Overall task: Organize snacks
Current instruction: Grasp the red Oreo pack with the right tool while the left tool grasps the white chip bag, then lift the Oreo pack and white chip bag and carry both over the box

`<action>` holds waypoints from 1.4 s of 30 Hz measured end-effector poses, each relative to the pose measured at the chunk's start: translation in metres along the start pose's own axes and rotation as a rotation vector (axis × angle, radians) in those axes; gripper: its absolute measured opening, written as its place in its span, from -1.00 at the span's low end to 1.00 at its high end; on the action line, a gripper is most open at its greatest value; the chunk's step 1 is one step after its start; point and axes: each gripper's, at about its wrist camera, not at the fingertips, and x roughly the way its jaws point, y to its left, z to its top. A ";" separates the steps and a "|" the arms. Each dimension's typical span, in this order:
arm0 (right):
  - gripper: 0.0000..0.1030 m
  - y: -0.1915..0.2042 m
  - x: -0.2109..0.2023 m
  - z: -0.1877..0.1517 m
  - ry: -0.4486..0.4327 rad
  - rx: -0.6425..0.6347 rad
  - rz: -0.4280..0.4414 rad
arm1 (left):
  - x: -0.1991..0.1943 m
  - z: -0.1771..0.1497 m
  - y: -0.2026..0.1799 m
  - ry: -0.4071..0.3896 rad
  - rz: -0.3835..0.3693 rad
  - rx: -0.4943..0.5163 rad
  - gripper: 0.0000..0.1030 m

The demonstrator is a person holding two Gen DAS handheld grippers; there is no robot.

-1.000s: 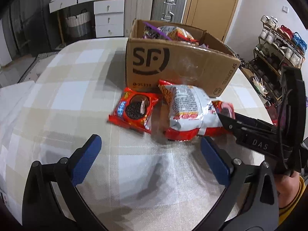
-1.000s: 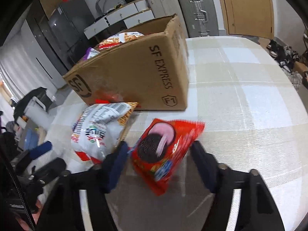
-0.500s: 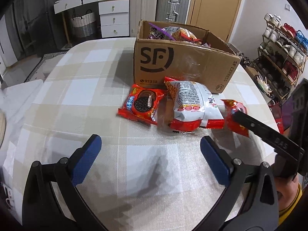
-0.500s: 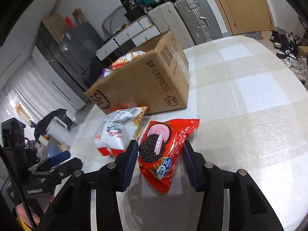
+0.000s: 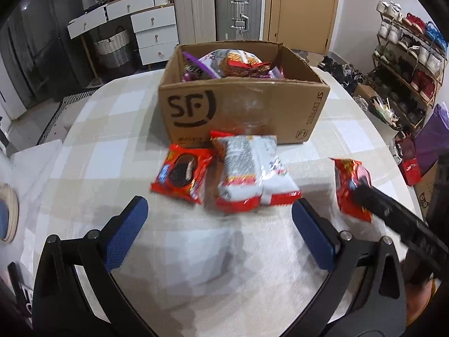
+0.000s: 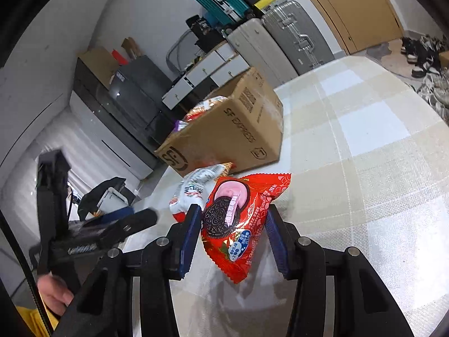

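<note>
My right gripper (image 6: 234, 219) is shut on a red Oreo packet (image 6: 238, 219) and holds it above the table; the packet shows in the left wrist view (image 5: 350, 188) at the right. My left gripper (image 5: 219, 219) is open and empty, just short of a white and red snack bag (image 5: 252, 177) and a second red Oreo packet (image 5: 182, 177) lying on the checked tablecloth. Behind them stands an open SF cardboard box (image 5: 241, 106) holding several snack bags; it also shows in the right wrist view (image 6: 233, 132).
The table's right edge (image 5: 393, 168) is near the held packet. A shoe rack (image 5: 407, 64) stands to the right, suitcases (image 5: 219, 14) and white drawers (image 5: 151, 31) behind the table. A round pale object (image 5: 7, 213) lies at the left edge.
My right gripper closed on the red Oreo packet and lifted it off the table, away from the box. My left gripper rose and drew back, still open.
</note>
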 end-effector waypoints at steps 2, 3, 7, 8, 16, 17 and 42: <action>-0.08 0.001 -0.003 0.000 -0.011 -0.006 0.009 | 0.007 0.008 -0.006 0.017 -0.021 -0.004 0.99; -0.08 0.002 -0.004 0.000 -0.014 -0.004 0.008 | 0.014 0.014 -0.011 0.033 -0.013 0.008 0.99; -0.08 -0.002 -0.006 0.000 -0.016 0.014 0.007 | 0.036 0.026 -0.027 0.059 0.032 0.064 0.99; -0.08 -0.002 -0.007 0.000 -0.020 0.011 0.007 | 0.040 0.030 -0.030 0.066 0.031 0.065 0.99; -0.08 0.009 -0.014 -0.001 -0.046 -0.053 -0.023 | 0.067 0.037 -0.029 0.094 0.023 0.036 0.86; -0.08 0.008 -0.013 0.000 -0.045 -0.046 -0.018 | 0.067 0.037 -0.028 0.086 0.014 0.029 0.80; -0.08 0.011 -0.015 -0.002 -0.062 -0.045 0.010 | -0.030 -0.011 0.024 -0.025 -0.120 -0.027 -0.14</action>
